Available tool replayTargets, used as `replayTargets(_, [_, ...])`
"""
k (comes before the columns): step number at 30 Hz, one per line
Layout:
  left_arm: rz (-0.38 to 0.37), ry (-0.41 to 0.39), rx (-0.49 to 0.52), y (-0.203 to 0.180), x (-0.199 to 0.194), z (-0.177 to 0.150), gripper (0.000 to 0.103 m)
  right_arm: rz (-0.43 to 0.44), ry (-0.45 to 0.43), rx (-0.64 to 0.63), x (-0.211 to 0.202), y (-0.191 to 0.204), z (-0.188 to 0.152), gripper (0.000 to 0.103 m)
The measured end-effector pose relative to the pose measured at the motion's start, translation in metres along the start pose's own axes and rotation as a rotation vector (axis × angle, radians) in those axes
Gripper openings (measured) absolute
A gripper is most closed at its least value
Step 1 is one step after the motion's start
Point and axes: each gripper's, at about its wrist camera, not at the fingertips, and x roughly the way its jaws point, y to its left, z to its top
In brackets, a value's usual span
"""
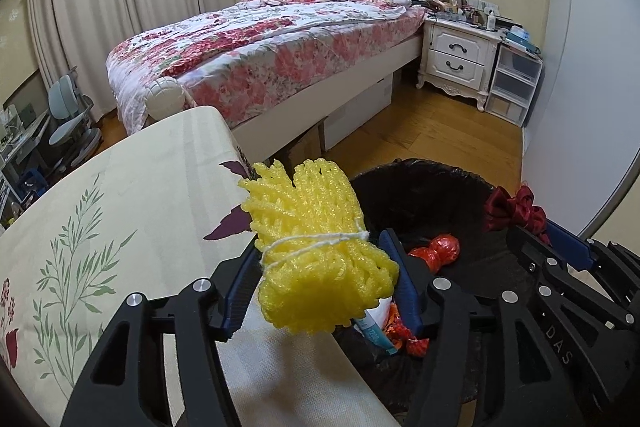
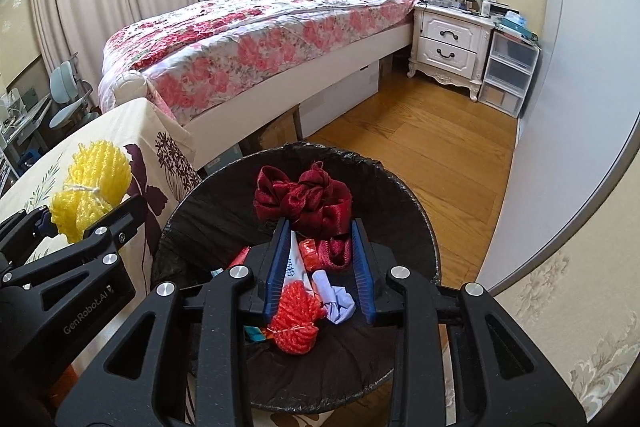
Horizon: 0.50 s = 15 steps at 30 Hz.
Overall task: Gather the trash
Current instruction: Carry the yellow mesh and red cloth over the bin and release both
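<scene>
Yellow foam netting (image 1: 320,255), tied with white string, sits between my left gripper (image 1: 320,279) pads at the edge of the floral-clothed table (image 1: 120,207), beside the black-lined trash bin (image 2: 400,195). To the right, my right gripper (image 2: 320,263) hangs over the bin with its jaws narrow and parted, a dark red satin bow (image 2: 308,199) at their tips; I cannot tell whether they pinch it.

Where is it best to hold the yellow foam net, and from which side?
At its waist, where the white string ties the yellow foam net narrow. Come from its lower end, a finger on each side, like the left gripper; the ends flare.
</scene>
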Motion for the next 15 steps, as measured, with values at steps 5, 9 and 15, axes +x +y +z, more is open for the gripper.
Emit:
replayTargets(5, [0.021, -0.019, 0.007, 0.001, -0.004, 0.000, 0.075, -0.013, -0.012, 0.003, -0.001, 0.000, 0.001, 0.046])
replayTargets(9, [0.035, -0.030, 0.005, 0.003, -0.006, 0.000, 0.078, -0.023, -0.019, 0.015, -0.002, -0.003, 0.001, 0.051])
replayTargets(15, [0.039, -0.046, -0.002, 0.008, -0.011, 0.003, 0.082, -0.051, -0.043, 0.026, -0.011, -0.006, 0.002, 0.064])
